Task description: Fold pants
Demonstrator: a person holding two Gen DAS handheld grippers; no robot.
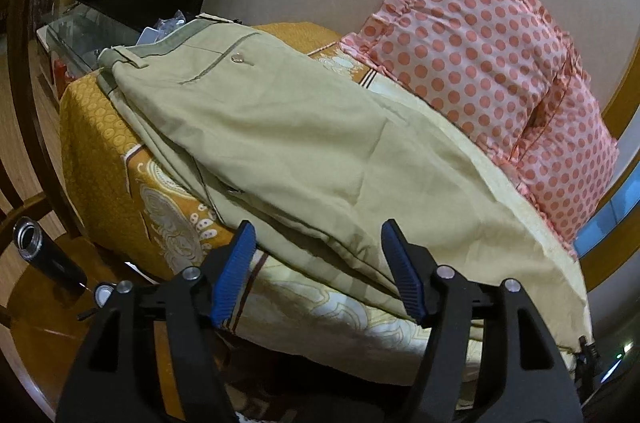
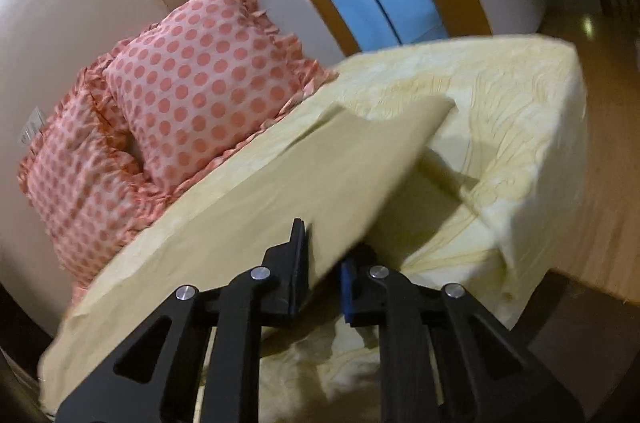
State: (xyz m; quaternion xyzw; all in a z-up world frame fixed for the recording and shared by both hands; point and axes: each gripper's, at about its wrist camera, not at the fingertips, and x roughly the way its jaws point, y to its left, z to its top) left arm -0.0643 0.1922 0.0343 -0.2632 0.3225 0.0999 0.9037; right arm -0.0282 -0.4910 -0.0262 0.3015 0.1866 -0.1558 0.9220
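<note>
Beige pants [image 1: 288,143] lie on the bed, waistband with a button pocket at the far left, legs running toward me. My left gripper [image 1: 318,263] is open, its blue pads either side of the near leg fabric, just above it. In the right wrist view my right gripper [image 2: 322,263] is shut on the edge of the pants leg [image 2: 280,191] and holds it lifted off the bed. The lifted leg hides the bed beneath it.
Two pink polka-dot pillows [image 1: 492,63] lean on the wall behind the pants; they also show in the right wrist view [image 2: 180,103]. The orange patterned bedsheet [image 1: 104,151] drops at the left edge. A black bottle [image 1: 44,255] stands on the wooden floor. A pale yellow bed cover [image 2: 520,127] lies at right.
</note>
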